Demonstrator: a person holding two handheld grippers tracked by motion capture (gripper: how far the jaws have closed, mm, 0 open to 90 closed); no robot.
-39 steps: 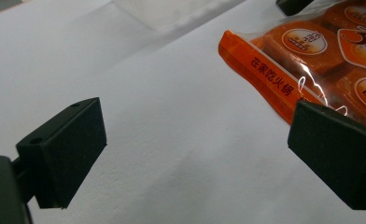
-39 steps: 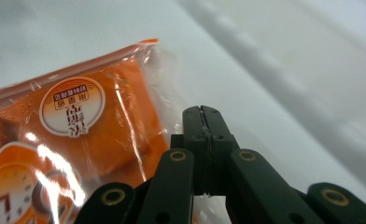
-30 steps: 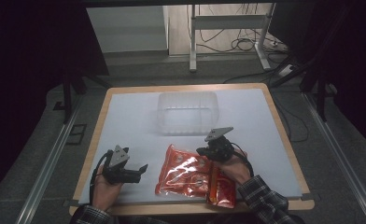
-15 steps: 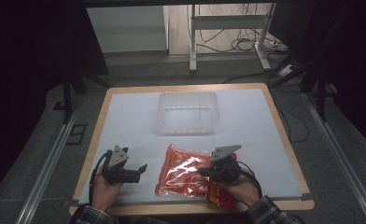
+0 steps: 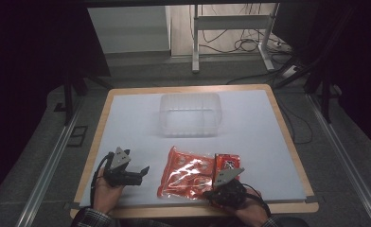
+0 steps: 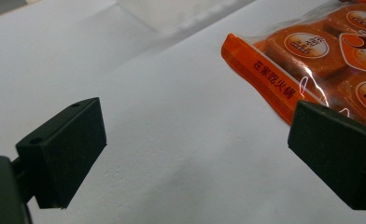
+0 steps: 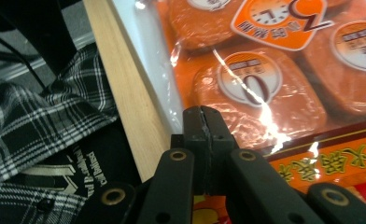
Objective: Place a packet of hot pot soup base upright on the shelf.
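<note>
Right tool (image 5: 221,189) drawn back, jaws together over orange packet (image 5: 188,177), left tool (image 5: 138,174) apart

A glossy, crinkled clear-and-orange plastic snack bag (image 5: 189,175) is seen at lower centre of the high view, with glare caught across its film. A translucent, smooth plastic container (image 5: 190,115) is set above it on a matt white table surface (image 5: 127,123) edged in pale wood. Matt black pads (image 6: 64,147) are shown in the left gripper view, and a checked cloth sleeve (image 7: 29,121) at the left of the right gripper view.
</note>
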